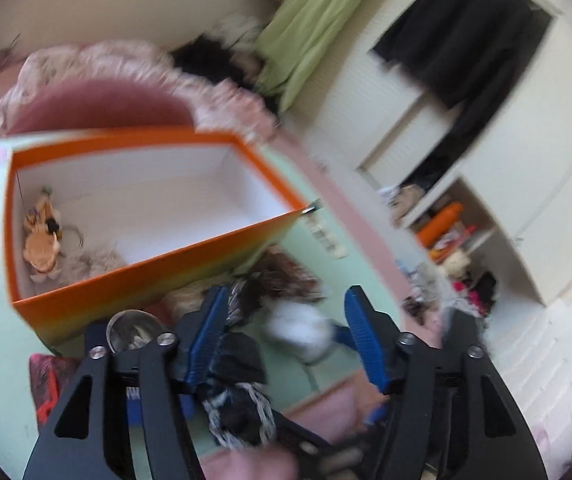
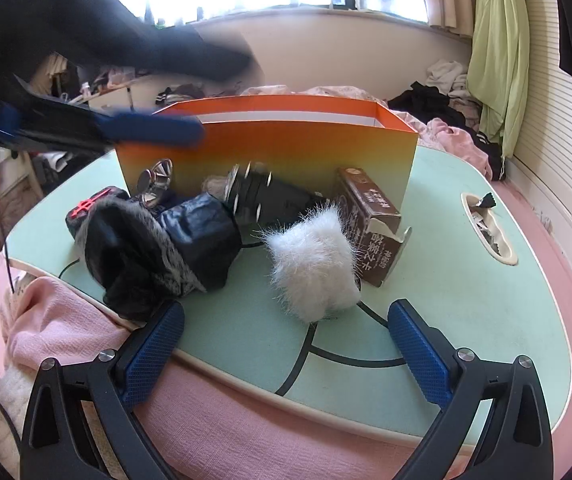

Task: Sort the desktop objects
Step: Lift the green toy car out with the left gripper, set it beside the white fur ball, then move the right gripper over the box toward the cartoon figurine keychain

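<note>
we see a pale green table (image 2: 466, 280) with an orange box (image 2: 270, 148) at its far side. near the box lie a white fluffy pouch (image 2: 314, 260), a brown carton (image 2: 370, 220) and black fur-trimmed items (image 2: 154, 248). our right gripper (image 2: 286, 344) hovers near the pouch, fingers wide and empty. our left gripper (image 1: 286, 320), blurred, hangs above the pile, fingers wide apart.

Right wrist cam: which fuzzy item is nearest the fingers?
The white fur puff, centred just ahead of the open right gripper; the grey-furred black item lies further left.

Orange box (image 2: 270, 148) walls off clutter; bare table (image 2: 466, 280) rightward.
</note>
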{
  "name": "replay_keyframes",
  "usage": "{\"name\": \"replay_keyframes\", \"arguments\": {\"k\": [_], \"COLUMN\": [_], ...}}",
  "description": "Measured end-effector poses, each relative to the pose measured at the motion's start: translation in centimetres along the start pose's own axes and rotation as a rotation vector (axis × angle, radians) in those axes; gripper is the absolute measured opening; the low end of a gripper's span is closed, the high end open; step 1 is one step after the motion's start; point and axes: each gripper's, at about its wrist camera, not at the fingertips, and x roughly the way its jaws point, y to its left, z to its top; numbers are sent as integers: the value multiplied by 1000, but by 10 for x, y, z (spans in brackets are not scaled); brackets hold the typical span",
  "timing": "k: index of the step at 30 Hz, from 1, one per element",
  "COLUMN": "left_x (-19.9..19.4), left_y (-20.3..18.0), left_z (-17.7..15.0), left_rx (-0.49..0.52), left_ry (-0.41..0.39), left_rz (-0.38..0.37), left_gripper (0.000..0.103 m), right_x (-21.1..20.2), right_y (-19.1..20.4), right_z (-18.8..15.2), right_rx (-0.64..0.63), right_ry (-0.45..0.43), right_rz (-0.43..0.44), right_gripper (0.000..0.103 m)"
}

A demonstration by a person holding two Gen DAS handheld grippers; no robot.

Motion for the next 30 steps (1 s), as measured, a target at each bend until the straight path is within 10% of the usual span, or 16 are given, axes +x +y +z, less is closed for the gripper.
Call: {"name": "replay_keyframes", "arguments": {"k": [7,15,21,30], "left_x": [-66,-64,-23,4], "left_y": [-23,14,31,22], "left_z": [-26,-105,-119,-98], "left_rx": [162,218,233,218], "left_ry": [-158,26,52,10], "left_rz": [262,577,652,540], "left_gripper": [80,80,89,103], "right_x": [0,0,0,0], "right_y": [0,0,1,0], "right_z": [0,1,1,2], "right_rx": [-2,-3,-5,-6], "right_ry": [0,1,4,4], "right_rz": [3,2,2,2], "right_gripper": [102,102,102,102]}}
